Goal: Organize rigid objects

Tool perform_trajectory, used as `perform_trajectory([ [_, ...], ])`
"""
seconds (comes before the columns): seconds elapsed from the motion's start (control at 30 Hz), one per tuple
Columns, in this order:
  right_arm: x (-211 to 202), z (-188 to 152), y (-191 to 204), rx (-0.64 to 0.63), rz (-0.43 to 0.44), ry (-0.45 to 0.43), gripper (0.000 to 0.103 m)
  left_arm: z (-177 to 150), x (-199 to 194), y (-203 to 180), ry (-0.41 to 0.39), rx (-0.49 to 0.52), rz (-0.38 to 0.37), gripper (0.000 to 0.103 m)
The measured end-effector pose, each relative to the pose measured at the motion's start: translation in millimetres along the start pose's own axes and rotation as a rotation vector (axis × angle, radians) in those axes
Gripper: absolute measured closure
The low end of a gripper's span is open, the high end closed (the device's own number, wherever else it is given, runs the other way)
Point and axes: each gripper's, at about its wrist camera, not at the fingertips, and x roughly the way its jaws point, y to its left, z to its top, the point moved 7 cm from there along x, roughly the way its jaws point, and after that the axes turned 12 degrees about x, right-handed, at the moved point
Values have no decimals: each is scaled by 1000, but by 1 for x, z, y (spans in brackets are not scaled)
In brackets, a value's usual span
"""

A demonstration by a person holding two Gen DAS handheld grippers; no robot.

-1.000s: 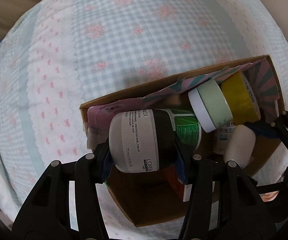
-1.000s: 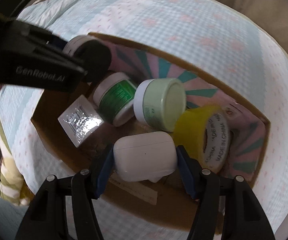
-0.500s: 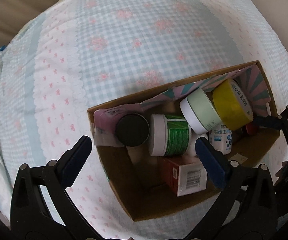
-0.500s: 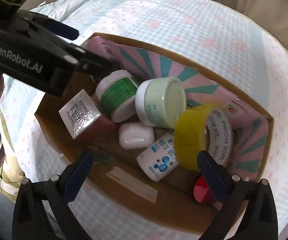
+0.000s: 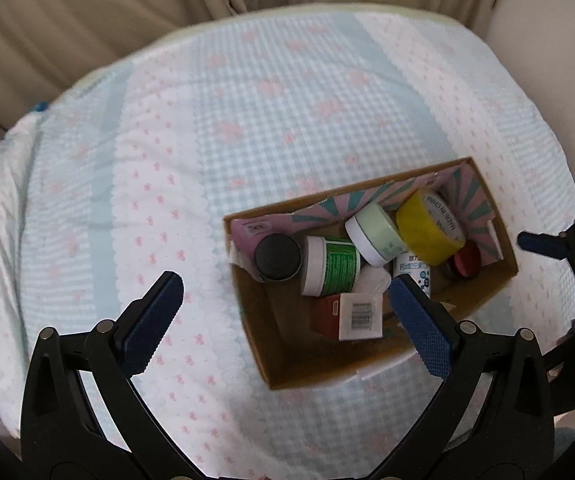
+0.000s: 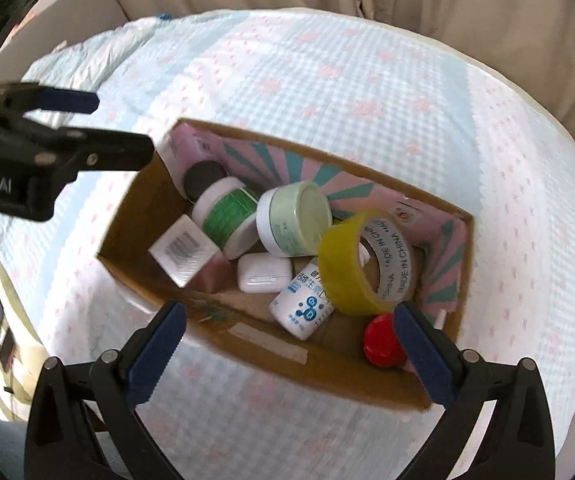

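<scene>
A cardboard box lies on the checked bedspread and holds several items. Inside I see a black-lidded jar, a green-labelled jar, a pale green jar, a yellow tape roll, a white earbud case, a white bottle, a red cap and a barcoded carton. My left gripper hangs open above the box's left end. My right gripper hangs open over the near wall. Neither holds anything.
The bedspread stretches wide around the box. Beige curtains hang behind the bed. In the right wrist view the left gripper's fingers reach in from the left; in the left wrist view the right gripper's fingers show at the right edge.
The left gripper let go of the black-lidded jar and the right let go of the white earbud case; both now lie in the box. Both grippers opened wide and rose away from the box.
</scene>
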Motion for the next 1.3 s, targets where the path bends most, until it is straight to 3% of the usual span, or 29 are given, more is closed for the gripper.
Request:
perform_trajectory([
  [0.2,-62,3,-7,90,-3,-64,0,3,-70,-4,-112,-34,65,0],
  [0.4,-153,21,-33,201,-41,-173,0,13,-147,-13,-238,-97,125,0],
  [0.7,-266,33,-66,254,-88,-333,0,23,-266,-57,-460,-220,181,0],
  [0.9,-310,25,-82,263,-98,-423,0,26,-298,-88,-542,-236,216,0],
  [1.3,-346,9,-104,266,-134,-518,0,21,-317,-129,-589,-205,246,0],
])
